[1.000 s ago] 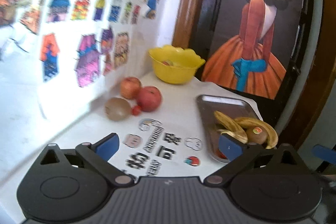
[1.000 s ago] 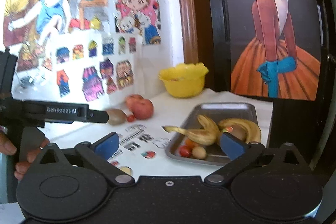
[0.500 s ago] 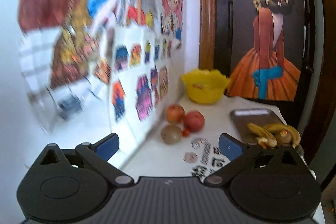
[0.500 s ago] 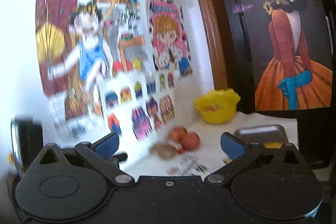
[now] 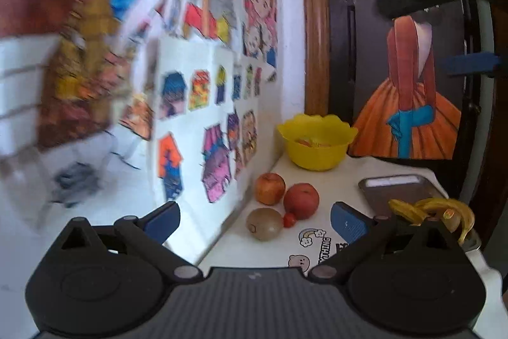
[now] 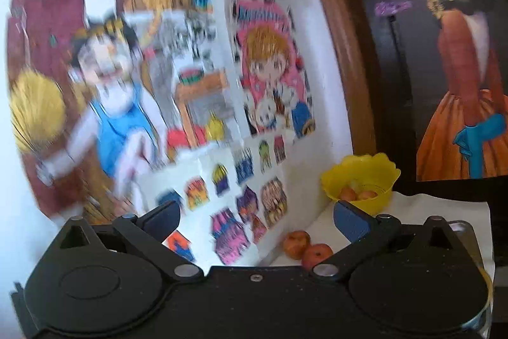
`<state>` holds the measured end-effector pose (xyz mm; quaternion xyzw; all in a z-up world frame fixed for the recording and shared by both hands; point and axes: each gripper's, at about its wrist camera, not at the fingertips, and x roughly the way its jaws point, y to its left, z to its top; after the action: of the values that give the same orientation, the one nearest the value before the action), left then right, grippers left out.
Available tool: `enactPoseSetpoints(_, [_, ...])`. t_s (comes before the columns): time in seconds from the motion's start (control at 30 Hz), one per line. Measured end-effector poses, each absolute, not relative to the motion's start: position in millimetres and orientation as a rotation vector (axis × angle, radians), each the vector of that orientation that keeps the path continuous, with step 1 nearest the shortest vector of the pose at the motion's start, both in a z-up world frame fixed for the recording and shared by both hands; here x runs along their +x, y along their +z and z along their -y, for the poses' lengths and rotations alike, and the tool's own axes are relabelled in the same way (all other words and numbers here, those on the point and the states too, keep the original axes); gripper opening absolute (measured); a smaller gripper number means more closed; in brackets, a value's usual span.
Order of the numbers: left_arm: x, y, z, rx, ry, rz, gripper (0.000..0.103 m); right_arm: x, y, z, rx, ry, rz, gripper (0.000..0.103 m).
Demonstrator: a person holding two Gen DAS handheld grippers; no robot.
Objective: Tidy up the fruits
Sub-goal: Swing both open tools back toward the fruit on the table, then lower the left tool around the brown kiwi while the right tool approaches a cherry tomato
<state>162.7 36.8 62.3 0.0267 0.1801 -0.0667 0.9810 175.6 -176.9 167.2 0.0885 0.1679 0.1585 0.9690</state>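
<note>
Both my left gripper (image 5: 252, 216) and right gripper (image 6: 255, 216) are spread wide, empty, held high and far from the fruit. From here I could misjudge a reach and roll an apple (image 5: 270, 188) or the kiwi (image 5: 264, 224) off the table (image 5: 330, 180). The yellow bowl (image 5: 317, 145) holds some orange fruit, and the tray (image 5: 397, 189) holds bananas (image 5: 435, 210).

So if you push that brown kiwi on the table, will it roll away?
Probably a little. The kiwi looks round and lies loose on the flat table, so a nudge could roll it. The small red fruit touching it and the apple nearby might stop it. Its skin looks rough, likely not slippery.
</note>
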Motion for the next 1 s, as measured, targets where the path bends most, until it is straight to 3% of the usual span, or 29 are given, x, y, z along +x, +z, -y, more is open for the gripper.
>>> enactPoseSetpoints(0.27, [214.6,20.7,-29.6,0.093,-0.192,-0.419,0.103,277.2,93.0,173.9,0.089,0.438,-0.639,0.102])
enactPoseSetpoints(0.47, [253.3,-9.1,-25.0,0.121,-0.185,-0.48,0.103,340.9,36.5,179.8,0.192,0.444,-0.772,0.102])
enactPoseSetpoints(0.77, [306.4,-38.3,-12.6,0.176,-0.184,-0.53,0.102,393.5,-28.2,191.6,0.364,0.473,-0.866,0.082])
enactPoseSetpoints(1.0, [322.6,-49.0,-6.6,0.194,-0.199,-0.547,0.1,406.6,-45.1,191.8,0.42,0.45,-0.866,0.07])
